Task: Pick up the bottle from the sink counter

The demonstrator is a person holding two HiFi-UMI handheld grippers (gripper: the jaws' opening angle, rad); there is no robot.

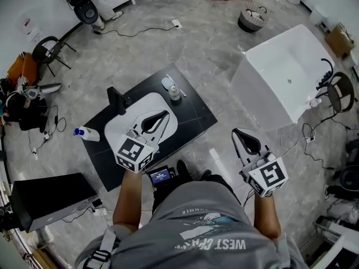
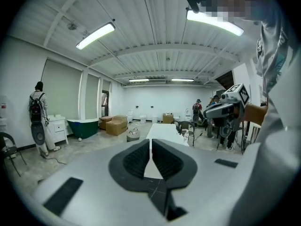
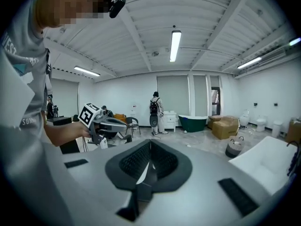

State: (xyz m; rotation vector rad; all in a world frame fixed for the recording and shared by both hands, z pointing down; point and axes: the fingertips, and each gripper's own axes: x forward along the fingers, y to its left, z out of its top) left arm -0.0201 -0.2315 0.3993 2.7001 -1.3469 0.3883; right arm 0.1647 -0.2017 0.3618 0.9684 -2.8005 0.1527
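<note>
A small clear bottle (image 1: 175, 92) stands upright on the black sink counter (image 1: 193, 114), near its far edge beside a pale oval dish (image 1: 168, 83). A second, white bottle with a blue cap (image 1: 87, 133) lies at the counter's left corner. My left gripper (image 1: 165, 115) hovers over the white basin (image 1: 120, 129), shut and empty, with the clear bottle a short way beyond its tips. To the right of the counter my right gripper (image 1: 238, 133) hangs over the floor, also shut and empty. Each gripper view shows its own jaws closed: left (image 2: 150, 141), right (image 3: 150, 143).
A black faucet (image 1: 116, 100) rises at the basin's left. A white bathtub (image 1: 283, 72) stands to the right, with a basket (image 1: 252, 18) behind it. A black box (image 1: 47, 199) sits at lower left. Cables trail over the floor. People stand in the room's background.
</note>
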